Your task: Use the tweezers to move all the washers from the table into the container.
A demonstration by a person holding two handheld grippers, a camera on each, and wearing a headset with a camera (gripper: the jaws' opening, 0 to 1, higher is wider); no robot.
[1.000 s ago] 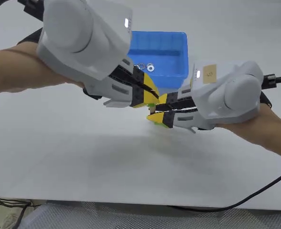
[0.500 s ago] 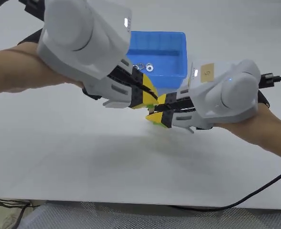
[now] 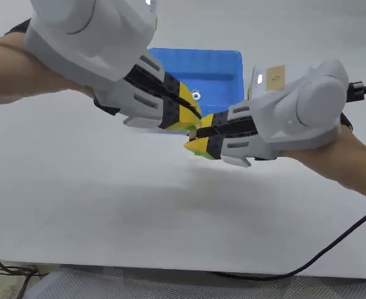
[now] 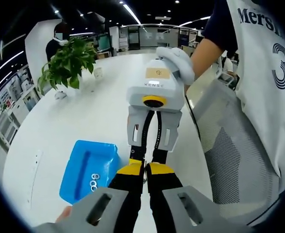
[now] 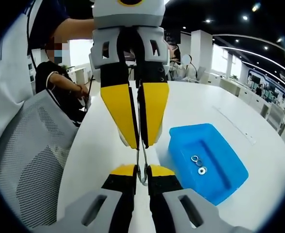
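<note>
Over the white counter (image 3: 108, 193) we hold our right tongs (image 3: 192, 147) clenched on the tweezers (image 5: 141, 167), tip to tip with our left tongs (image 3: 194, 120), also clenched on them. Beyond, washers (image 3: 197, 95) lie inside the blue container (image 3: 223, 62).

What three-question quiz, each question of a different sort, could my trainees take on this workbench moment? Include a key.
1. True or false: the washers in view lie inside the container.
2. What do the left gripper and the right gripper hold between them? A. tweezers B. a screwdriver C. a spoon
3. Fill in: the container is coloured ___.
Key: 1 true; 2 A; 3 blue.
</note>
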